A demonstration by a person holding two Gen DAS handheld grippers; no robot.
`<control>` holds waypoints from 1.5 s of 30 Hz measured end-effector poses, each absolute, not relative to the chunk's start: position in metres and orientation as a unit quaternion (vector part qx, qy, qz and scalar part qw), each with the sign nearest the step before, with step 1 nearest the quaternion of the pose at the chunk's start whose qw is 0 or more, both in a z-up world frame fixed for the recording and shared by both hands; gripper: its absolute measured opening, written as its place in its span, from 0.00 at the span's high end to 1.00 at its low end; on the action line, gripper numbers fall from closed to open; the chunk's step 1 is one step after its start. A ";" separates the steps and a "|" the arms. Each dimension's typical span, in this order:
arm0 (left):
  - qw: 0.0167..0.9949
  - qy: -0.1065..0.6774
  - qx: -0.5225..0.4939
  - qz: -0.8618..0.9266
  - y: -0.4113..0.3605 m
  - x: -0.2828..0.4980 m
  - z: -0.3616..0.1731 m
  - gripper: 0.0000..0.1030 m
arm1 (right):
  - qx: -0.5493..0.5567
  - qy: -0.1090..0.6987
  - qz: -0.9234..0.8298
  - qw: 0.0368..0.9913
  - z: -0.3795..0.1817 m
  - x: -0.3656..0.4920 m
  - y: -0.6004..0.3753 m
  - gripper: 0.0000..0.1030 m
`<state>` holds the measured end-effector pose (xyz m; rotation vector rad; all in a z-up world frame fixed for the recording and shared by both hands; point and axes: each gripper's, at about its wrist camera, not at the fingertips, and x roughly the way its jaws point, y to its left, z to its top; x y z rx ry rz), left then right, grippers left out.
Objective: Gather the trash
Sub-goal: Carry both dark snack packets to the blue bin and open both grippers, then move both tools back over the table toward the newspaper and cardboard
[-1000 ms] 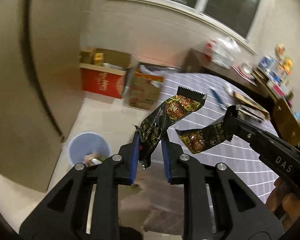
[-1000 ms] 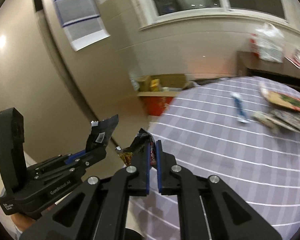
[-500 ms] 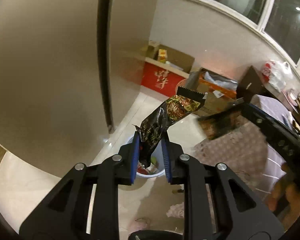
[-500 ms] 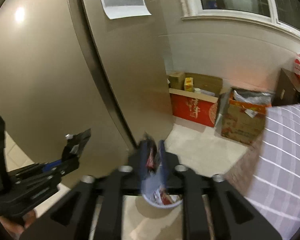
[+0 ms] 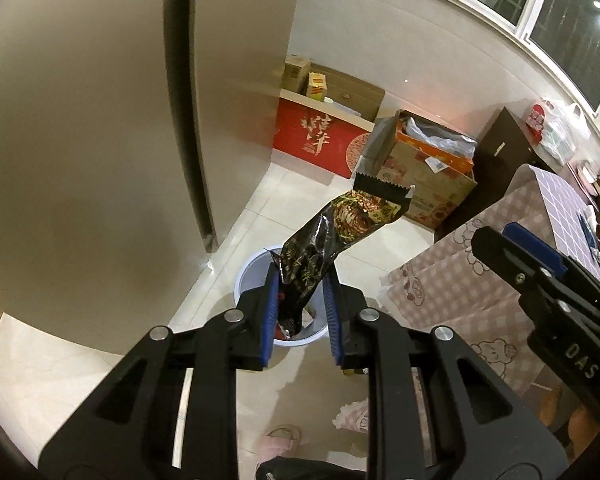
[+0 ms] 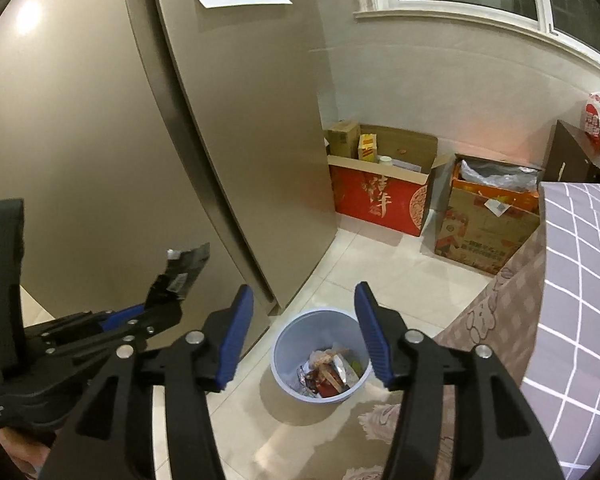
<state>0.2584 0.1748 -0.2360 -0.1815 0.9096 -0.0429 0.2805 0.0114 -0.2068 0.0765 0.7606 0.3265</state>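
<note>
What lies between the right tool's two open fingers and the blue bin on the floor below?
Nothing: in the right wrist view the right tool is opening with an empty gap, and only bare air separates it from the blue bin, which holds wrappers.

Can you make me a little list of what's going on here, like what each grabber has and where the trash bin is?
left gripper: jaws shut on a black snack wrapper, above the bin
right gripper: jaws opening, nothing between them
trash bin: pale blue, on the tiled floor beside the fridge, wrappers inside
table: checked cloth, right of the bin
boxes: cardboard, against the wall
</note>
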 end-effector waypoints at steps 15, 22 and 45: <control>0.892 0.442 -0.092 -0.032 0.152 0.295 -0.234 0.79 | 0.072 0.335 0.134 0.930 -0.195 0.268 -0.027 0.36; 0.898 0.425 -0.110 0.002 0.151 0.304 -0.228 0.18 | 0.086 0.336 0.120 0.930 -0.203 0.273 -0.041 0.36; 0.931 0.360 -0.052 0.006 0.129 0.209 -0.144 0.18 | 0.100 0.296 0.119 0.943 -0.140 0.208 -0.074 0.34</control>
